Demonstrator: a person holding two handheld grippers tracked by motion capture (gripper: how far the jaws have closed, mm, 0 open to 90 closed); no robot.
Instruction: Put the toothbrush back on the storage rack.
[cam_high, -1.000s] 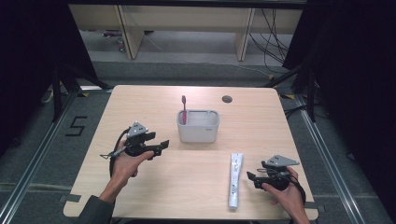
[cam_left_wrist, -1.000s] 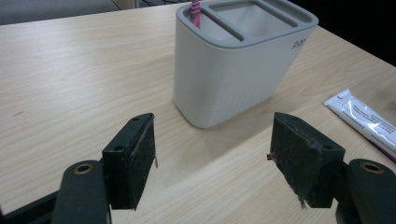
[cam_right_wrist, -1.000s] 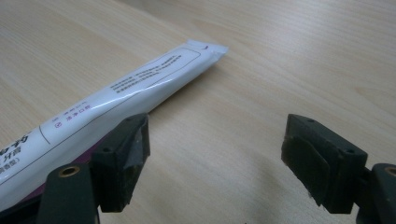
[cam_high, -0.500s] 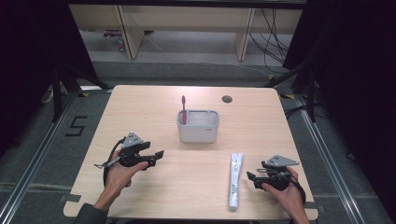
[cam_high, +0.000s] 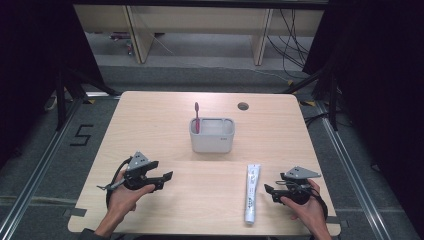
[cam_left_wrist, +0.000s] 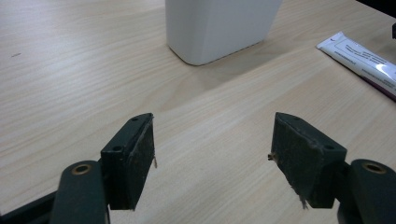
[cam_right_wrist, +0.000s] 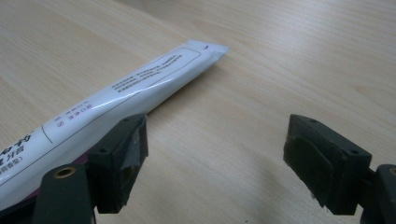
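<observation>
The left gripper (cam_high: 167, 176) has pulled back from the middle of the table (cam_high: 150, 120) toward the near left edge and sunk a little, its jaws wide apart with nothing between them; in the left gripper view bare wood lies between the pads (cam_left_wrist: 140, 154). It has drawn away from the white holder (cam_high: 212, 135), where the red toothbrush (cam_high: 197, 117) stands upright at the left end. The right gripper (cam_high: 270, 190) sits where it was, just beside the toothpaste tube (cam_high: 251, 192), which lies flat on the table near the front right. Its jaws have just been opening a touch wider and grip nothing; the tube (cam_right_wrist: 112, 100) runs past the outside of one jaw, not between them. That reads as the left hand stepping clear while the right lines up on the tube, likely the next thing bound for the holder.
</observation>
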